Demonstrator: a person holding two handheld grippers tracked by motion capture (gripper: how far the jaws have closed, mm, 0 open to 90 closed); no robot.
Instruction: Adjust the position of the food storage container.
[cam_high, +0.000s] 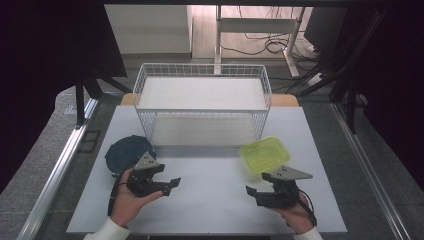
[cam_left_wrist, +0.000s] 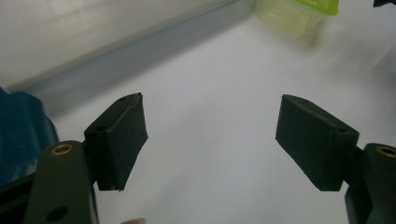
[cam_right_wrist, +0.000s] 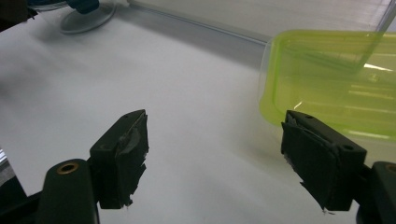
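Down near the front of the worktop (cam_high: 210, 200), the left hand-held gripper (cam_high: 172, 185) and the right hand-held gripper (cam_high: 251, 192) point inward at each other, well apart, each with its jaws spread wide and nothing between them. Just beyond the left one, at the worktop's left side, lies a dark blue dish (cam_high: 125, 152), while a lime-green tub (cam_high: 265, 154) sits just beyond the right one, close beside its far jaw in the right gripper view. Farther off, a white wire basket (cam_high: 202, 107) stands across the far middle.
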